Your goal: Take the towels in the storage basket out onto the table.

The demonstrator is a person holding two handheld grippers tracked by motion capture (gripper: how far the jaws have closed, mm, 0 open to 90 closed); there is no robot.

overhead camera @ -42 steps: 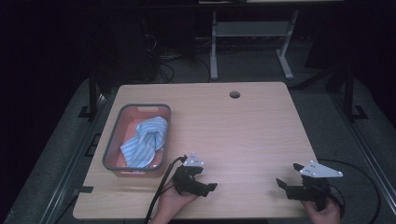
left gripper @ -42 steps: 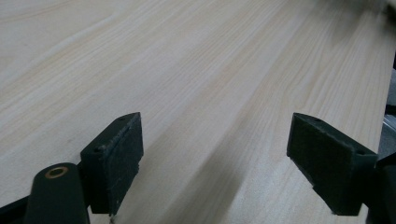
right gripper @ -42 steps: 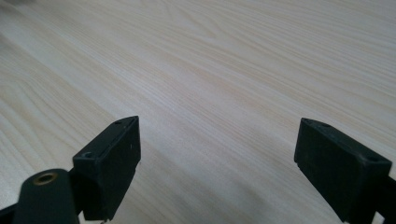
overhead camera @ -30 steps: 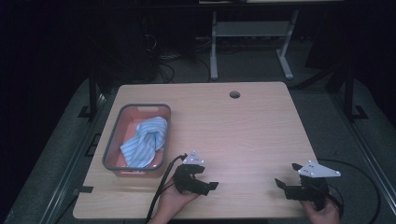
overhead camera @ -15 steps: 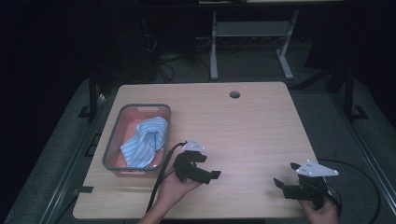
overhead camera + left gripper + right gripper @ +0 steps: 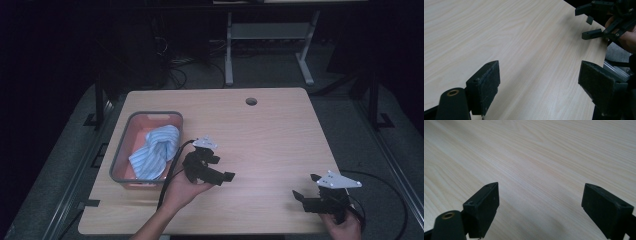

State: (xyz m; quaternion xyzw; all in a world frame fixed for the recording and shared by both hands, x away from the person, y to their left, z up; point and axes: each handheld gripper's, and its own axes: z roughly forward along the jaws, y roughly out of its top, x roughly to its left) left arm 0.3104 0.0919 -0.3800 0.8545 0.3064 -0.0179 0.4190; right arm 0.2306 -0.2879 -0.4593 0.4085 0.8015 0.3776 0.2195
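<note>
A blue-and-white striped cloth [image 6: 155, 150] lies crumpled in a grey-rimmed bin [image 6: 150, 115] on the left of the wooden table [image 6: 265, 135]. Just right of the bin, a hand holds my left gripper [image 6: 221, 168] open above the wood, jaws pointing right. In the left gripper view its jaws [image 6: 539, 72] stand wide apart with only bare tabletop between them, and the right gripper [image 6: 599, 20] shows farther off at the table edge. My right gripper [image 6: 306, 186] is near the front right corner, open and pointing left. Its own view [image 6: 540, 192] has nothing between the jaws.
A round cable hole [image 6: 251, 101] sits near the table's far edge. A black cable [image 6: 170, 170] trails from the left gripper past the bin's right side. Another cable [image 6: 385, 200] loops off the right edge. A metal stand [image 6: 265, 35] is on the floor beyond.
The left gripper has moved away from the front edge, farther onto the table and a little right, with the hand reaching in. The right gripper has barely moved.
</note>
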